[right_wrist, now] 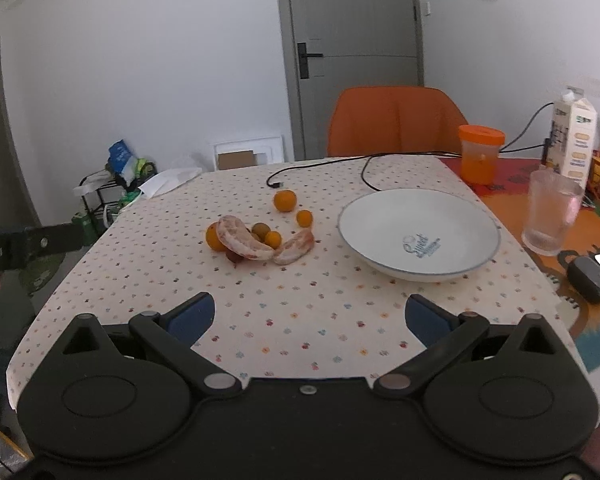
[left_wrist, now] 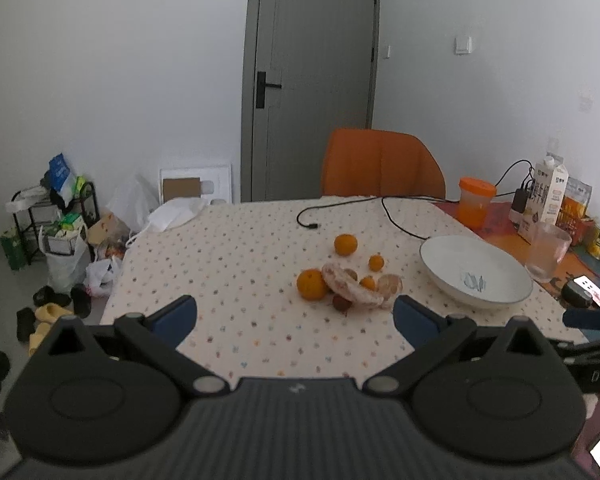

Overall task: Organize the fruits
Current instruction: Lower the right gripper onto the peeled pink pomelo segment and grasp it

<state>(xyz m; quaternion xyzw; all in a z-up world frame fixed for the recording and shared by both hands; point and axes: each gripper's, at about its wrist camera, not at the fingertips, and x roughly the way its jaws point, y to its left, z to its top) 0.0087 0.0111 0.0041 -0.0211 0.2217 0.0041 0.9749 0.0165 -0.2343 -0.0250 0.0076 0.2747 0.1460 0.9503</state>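
Observation:
A cluster of fruit lies mid-table: a large pomelo segment (left_wrist: 352, 286) (right_wrist: 242, 242), a smaller segment (left_wrist: 390, 286) (right_wrist: 296, 251), several small oranges such as the far one (left_wrist: 345, 244) (right_wrist: 285, 201) and the left one (left_wrist: 311, 284) (right_wrist: 213, 237), and a dark red fruit (left_wrist: 341, 303) (right_wrist: 233, 257). A white bowl (left_wrist: 476, 270) (right_wrist: 419, 234) stands empty to the right of them. My left gripper (left_wrist: 295, 318) is open and empty, short of the fruit. My right gripper (right_wrist: 310, 318) is open and empty, near the table's front edge.
A black cable (right_wrist: 364, 168) lies on the dotted tablecloth behind the fruit. An orange-lidded jar (right_wrist: 480, 154), a milk carton (right_wrist: 574, 140), a clear glass (right_wrist: 552, 212) and a phone (right_wrist: 590, 278) stand at the right. An orange chair (right_wrist: 396, 122) is behind the table.

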